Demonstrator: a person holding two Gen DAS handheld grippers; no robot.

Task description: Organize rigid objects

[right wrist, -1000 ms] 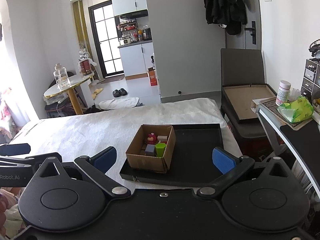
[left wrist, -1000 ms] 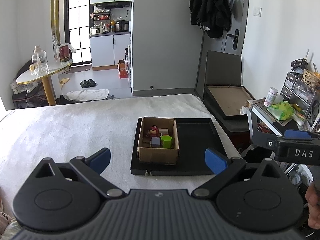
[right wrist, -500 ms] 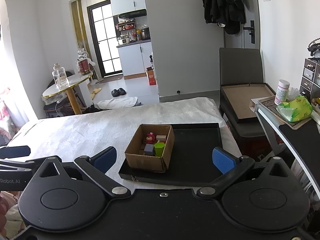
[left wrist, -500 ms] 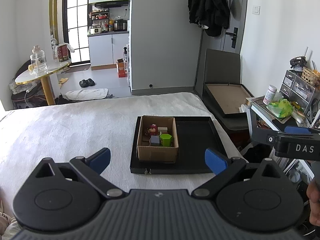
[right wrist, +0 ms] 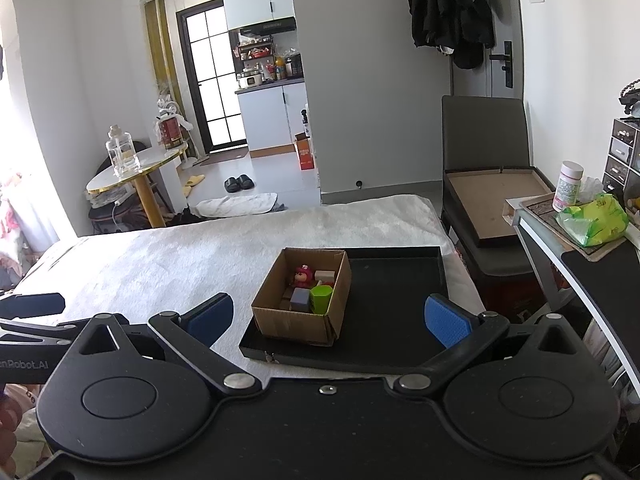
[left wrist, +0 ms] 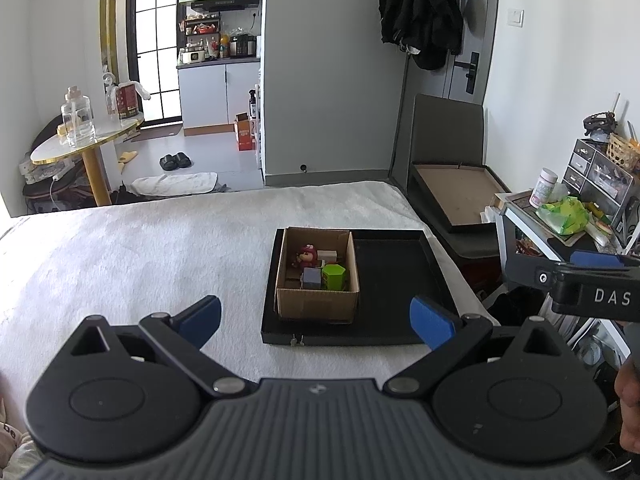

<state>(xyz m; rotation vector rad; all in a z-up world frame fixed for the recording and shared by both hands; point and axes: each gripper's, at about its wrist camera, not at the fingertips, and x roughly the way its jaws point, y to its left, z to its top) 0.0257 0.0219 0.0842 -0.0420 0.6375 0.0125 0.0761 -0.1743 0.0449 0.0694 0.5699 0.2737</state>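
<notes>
A small cardboard box stands in the left half of a black tray on a white bed cover. Inside it lie a red figure, a grey-blue cube, a green hexagonal block and a pale block. The box and tray also show in the right wrist view. My left gripper is open and empty, held back from the tray. My right gripper is open and empty, also short of the tray. The right gripper's side shows in the left wrist view.
The white bed cover spreads left of the tray. A grey chair holding a shallow brown tray stands beyond the bed's right corner. A cluttered side table is on the right. A round table stands far left.
Both grippers have drawn back and risen slightly, so the box and tray look a little farther away. Both stay open and empty. The objects have not moved.
</notes>
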